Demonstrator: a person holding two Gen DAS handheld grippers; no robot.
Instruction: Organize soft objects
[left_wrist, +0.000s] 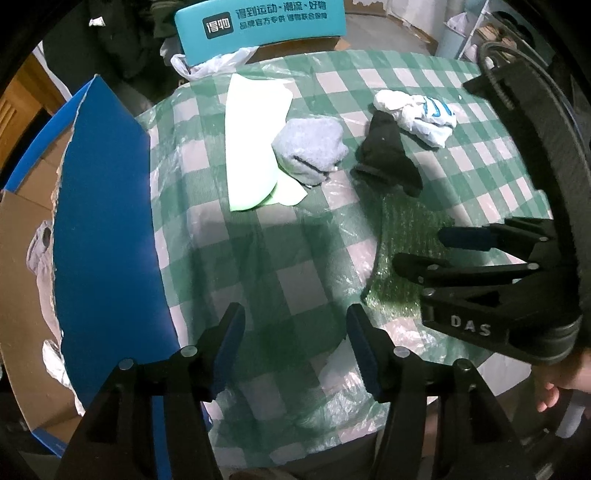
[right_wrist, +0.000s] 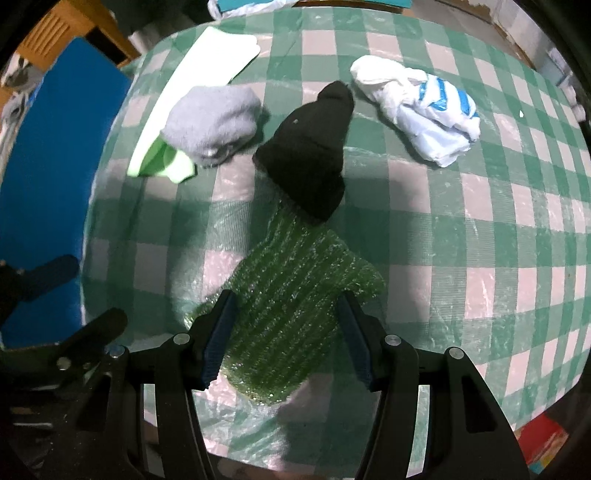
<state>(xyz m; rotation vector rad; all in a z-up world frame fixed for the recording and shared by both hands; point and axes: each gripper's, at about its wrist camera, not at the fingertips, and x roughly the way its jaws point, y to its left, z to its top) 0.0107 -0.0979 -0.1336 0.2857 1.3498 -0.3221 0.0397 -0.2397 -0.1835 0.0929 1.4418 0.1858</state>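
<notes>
My right gripper (right_wrist: 284, 339) points down at the green sparkly cloth (right_wrist: 291, 295). Its jaws stand apart on either side of the cloth's near part, and I cannot tell whether the pads press on it or only straddle it. The cloth's far tip goes under the black sock (right_wrist: 308, 147), so that end is hidden. My left gripper (left_wrist: 295, 350) has its jaws apart with nothing between them but bare checked tablecloth (left_wrist: 280, 258).

The grey sock (left_wrist: 310, 149) lies on the pale green folded cloth (left_wrist: 251, 147) and covers part of it. The white bundle with blue stripes (right_wrist: 424, 110) sits just beside the black sock's toe; whether they touch I cannot make out. A clear plastic sheet over the tablecloth blurs the checks with glare.

To my left a blue cardboard flap (left_wrist: 107, 229) stands up right by the table edge, and the box behind it is mostly hidden. The middle and right of the table lie open. Beyond the far edge are a teal box with white print (left_wrist: 258, 26) and a crumpled plastic bag (left_wrist: 210, 62).
</notes>
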